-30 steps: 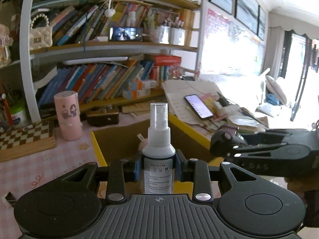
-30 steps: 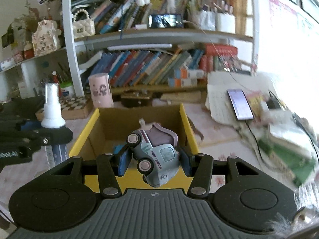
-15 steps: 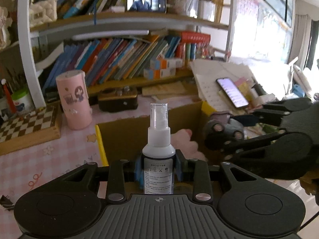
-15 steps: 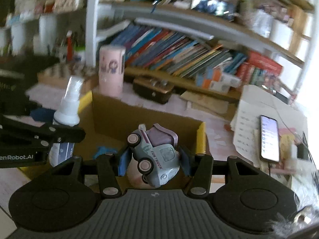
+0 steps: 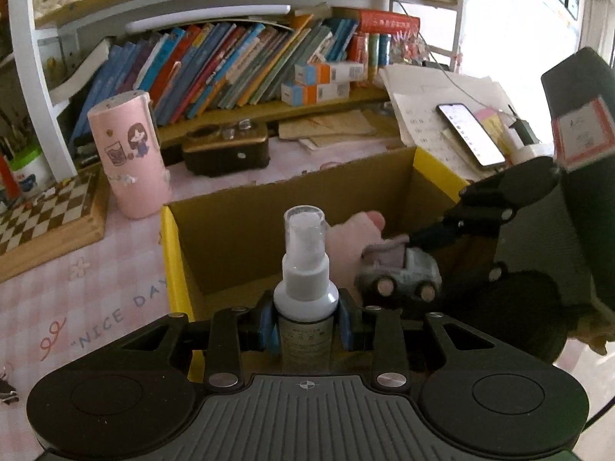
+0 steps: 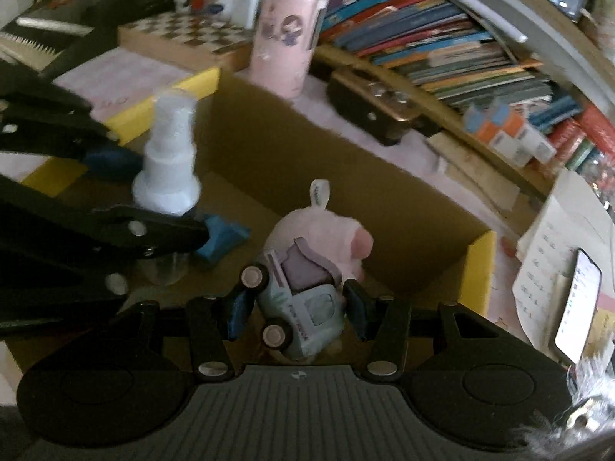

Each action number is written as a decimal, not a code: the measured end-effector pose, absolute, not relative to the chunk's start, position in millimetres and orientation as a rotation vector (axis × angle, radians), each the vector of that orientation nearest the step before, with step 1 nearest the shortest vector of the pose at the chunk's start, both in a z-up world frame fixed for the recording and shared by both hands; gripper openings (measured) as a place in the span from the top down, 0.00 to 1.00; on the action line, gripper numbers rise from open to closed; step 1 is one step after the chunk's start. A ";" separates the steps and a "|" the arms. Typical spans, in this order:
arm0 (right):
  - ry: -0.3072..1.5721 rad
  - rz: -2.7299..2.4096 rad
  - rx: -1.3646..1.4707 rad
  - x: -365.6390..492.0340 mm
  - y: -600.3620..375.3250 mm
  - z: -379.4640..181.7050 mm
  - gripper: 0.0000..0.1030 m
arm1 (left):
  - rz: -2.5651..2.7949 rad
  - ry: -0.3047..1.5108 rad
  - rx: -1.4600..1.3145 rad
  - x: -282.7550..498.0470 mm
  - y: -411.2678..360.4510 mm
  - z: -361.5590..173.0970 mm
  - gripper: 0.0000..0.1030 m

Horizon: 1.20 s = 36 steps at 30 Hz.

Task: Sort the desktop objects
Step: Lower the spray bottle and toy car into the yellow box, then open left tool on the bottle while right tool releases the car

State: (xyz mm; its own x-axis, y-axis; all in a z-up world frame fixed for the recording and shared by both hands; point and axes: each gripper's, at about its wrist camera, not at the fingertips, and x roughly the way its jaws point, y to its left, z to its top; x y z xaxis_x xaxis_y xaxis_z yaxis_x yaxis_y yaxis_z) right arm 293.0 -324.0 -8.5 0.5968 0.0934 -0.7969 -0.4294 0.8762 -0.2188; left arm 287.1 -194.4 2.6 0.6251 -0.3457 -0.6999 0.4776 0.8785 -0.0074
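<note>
Holding a white spray bottle (image 5: 305,269) upright in the left tongs (image 5: 306,326), the 2 blue pads pressing on its body from both sides, just under the white collar. Keeping the bottle inside the opening of a cardboard box (image 5: 238,230) with yellow flaps, at its left part; not possible to tell if the bottom of the bottle is touching the box floor.

Pinching a small pale toy car (image 6: 303,307) in the right tongs (image 6: 296,307), the pads closing on its 2 sides, the car tilting with its wheels turning to the left. Hanging the car over the right part of the same box, to the right of the bottle and apart from it, just near a pink plush toy (image 6: 323,230) that is lying on the box floor. Not clear if the car is touching the plush toy.

Lying also in the box, between the bottle and the plush toy, 1 blue thing (image 6: 223,236), too blurred to name.

Standing on the pink worktop (image 5: 77,280) beyond the far left corner of the box, a pink cylinder (image 5: 128,161); lying left of it, a chessboard (image 5: 46,211). Sitting behind the far wall of the box, a brown case (image 5: 226,150). Lying on papers at the far right, a phone (image 5: 471,134) with its screen glowing.
</note>
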 end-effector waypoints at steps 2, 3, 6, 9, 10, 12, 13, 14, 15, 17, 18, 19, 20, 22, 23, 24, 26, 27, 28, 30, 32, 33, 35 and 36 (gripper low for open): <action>0.897 0.319 -0.423 294.3 -322.1 -10.3 0.53 | -0.477 0.764 0.180 288.3 -194.2 2.4 0.70; 0.906 0.320 -0.421 295.5 -322.2 -11.1 0.54 | -0.477 0.763 0.181 288.2 -194.4 2.3 0.70; 0.924 0.321 -0.401 298.2 -323.9 -12.3 0.54 | -0.477 0.747 0.188 286.3 -195.1 3.4 0.68; 0.915 0.321 -0.366 298.0 -327.3 -9.6 0.48 | -0.468 0.711 0.191 282.9 -195.0 7.3 0.60; 0.908 0.317 -0.355 296.8 -328.6 -8.5 0.46 | -0.465 0.697 0.188 281.3 -194.0 9.4 0.56; 0.884 0.302 -0.337 293.3 -330.6 -4.9 0.38 | -0.460 0.657 0.180 277.0 -190.9 15.3 0.50; 0.869 0.295 -0.327 290.8 -331.6 -2.2 0.37 | -0.456 0.639 0.176 274.2 -189.5 18.4 0.45; 0.856 0.289 -0.316 288.6 -332.6 0.9 0.36 | -0.448 0.617 0.171 270.7 -187.8 22.7 0.40; 0.840 0.281 -0.302 285.6 -333.9 4.8 0.34 | -0.444 0.599 0.165 267.9 -186.3 26.0 0.37; 0.806 0.261 -0.275 279.6 -336.4 12.9 0.33 | -0.432 0.563 0.150 262.0 -182.7 33.9 0.31; 0.785 0.251 -0.259 276.9 -337.4 17.5 0.31 | -0.427 0.545 0.141 258.7 -180.7 38.0 0.30; 0.765 0.241 -0.245 273.5 -338.4 21.8 0.30 | -0.424 0.526 0.134 254.5 -178.9 42.0 0.27; 0.744 0.232 -0.232 269.0 -339.0 26.3 0.29 | -0.418 0.510 0.129 250.4 -177.3 45.6 0.23; 0.703 0.214 -0.215 258.7 -340.4 35.2 0.28 | -0.405 0.474 0.124 241.4 -174.1 52.3 0.17; 0.685 0.205 -0.208 253.2 -340.6 39.4 0.28 | -0.397 0.456 0.121 236.3 -172.5 55.3 0.16; 0.665 0.195 -0.197 247.4 -341.1 43.6 0.28 | -0.391 0.440 0.119 231.6 -170.6 58.3 0.16; 0.632 0.176 -0.170 235.9 -342.4 51.0 0.28 | -0.382 0.419 0.109 221.9 -165.5 63.5 0.14; 0.617 0.166 -0.157 229.2 -343.2 54.5 0.26 | -0.377 0.411 0.101 217.0 -162.5 65.7 0.13; 0.603 0.155 -0.145 222.8 -344.2 57.5 0.25 | -0.372 0.401 0.092 211.7 -159.2 67.5 0.12; 0.583 0.134 -0.125 210.1 -345.6 61.9 0.21 | -0.360 0.391 0.079 202.6 -153.4 69.3 0.10; 0.570 0.107 -0.107 197.7 -347.8 63.9 0.21 | -0.338 0.385 0.063 194.3 -145.8 70.3 0.09; 0.565 0.090 -0.097 190.9 -349.3 64.5 0.21 | -0.328 0.384 0.054 190.5 -141.4 70.4 0.08; 0.562 0.054 -0.070 179.3 -352.6 63.3 0.20 | -0.305 0.385 0.032 182.6 -131.4 69.3 0.06; 0.563 0.037 -0.050 173.0 -353.9 62.0 0.20 | -0.295 0.384 0.024 179.3 -126.8 68.4 0.06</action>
State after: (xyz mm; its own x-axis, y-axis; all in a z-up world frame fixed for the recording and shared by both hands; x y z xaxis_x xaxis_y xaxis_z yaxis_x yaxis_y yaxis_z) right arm 173.0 -353.9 62.0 0.8448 0.0216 -0.5346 -0.0492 0.9981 -0.0374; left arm 179.3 -126.8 68.4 0.8849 -0.2791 -0.3729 0.2883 0.9570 -0.0321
